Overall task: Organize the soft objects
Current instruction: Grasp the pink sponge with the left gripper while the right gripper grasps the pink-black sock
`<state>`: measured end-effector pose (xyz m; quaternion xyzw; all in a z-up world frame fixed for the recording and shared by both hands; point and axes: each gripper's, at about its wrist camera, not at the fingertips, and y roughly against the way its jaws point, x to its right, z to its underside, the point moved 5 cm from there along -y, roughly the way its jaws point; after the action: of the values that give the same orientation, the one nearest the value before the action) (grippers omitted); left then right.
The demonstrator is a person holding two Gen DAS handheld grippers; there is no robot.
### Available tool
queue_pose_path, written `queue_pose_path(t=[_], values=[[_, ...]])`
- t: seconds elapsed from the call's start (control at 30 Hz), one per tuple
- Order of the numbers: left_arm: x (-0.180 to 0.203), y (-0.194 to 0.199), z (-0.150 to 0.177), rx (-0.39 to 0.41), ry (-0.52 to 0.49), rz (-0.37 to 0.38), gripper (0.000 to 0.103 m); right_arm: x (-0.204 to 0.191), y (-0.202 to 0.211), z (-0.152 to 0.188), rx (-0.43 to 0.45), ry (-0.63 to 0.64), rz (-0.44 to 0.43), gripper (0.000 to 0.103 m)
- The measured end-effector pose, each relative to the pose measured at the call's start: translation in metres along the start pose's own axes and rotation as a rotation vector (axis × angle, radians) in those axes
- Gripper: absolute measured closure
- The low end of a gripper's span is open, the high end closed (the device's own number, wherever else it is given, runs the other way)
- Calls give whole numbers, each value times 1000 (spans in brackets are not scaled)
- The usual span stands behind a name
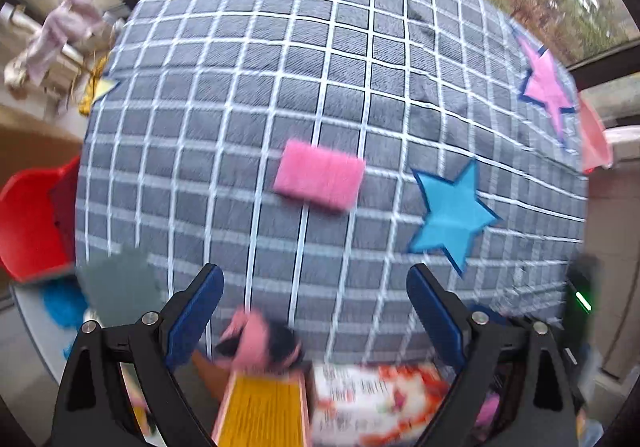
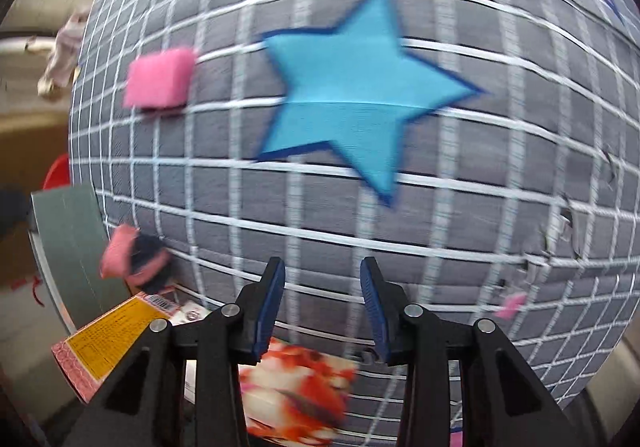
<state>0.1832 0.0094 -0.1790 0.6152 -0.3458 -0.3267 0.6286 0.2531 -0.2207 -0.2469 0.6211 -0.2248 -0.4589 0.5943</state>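
Observation:
A pink sponge [image 1: 319, 175] lies on a grey checked cushion [image 1: 280, 67] with star patches; it also shows in the right wrist view [image 2: 158, 79]. My left gripper [image 1: 316, 303] is open and empty, below the sponge. My right gripper [image 2: 323, 303] is open with a narrower gap and empty, over the cushion [image 2: 480, 207] below the blue star [image 2: 352, 95]. A pink and dark soft item [image 1: 260, 341] lies at the cushion's near edge, between the left fingers; it shows in the right wrist view [image 2: 134, 257] too.
A yellow box [image 1: 262, 411] and a red-and-white printed pack [image 1: 372, 403] lie under the left gripper. A grey-green board [image 2: 72, 243] and a red chair [image 1: 28, 219] stand at the left. Cloth [image 1: 60, 35] hangs far left. Both views are motion-blurred.

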Motion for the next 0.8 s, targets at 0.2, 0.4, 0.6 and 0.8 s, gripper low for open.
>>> queue_pose_path(t=[0.2,0.4,0.6,0.8], values=[[3,-54,-31,-22,11,-76,8,40,9,21,26,-40,-57,53],[3,-81,-38,-39,-11,-100,8,55,11,66,38,-11,-137,42],[-1,-98,-34,-59,-18,-109,2,23,18,62,38,68,-207,20],[1,-115,-42,-93,-12,-52,0,0,8,54,47,79,-201,20]])
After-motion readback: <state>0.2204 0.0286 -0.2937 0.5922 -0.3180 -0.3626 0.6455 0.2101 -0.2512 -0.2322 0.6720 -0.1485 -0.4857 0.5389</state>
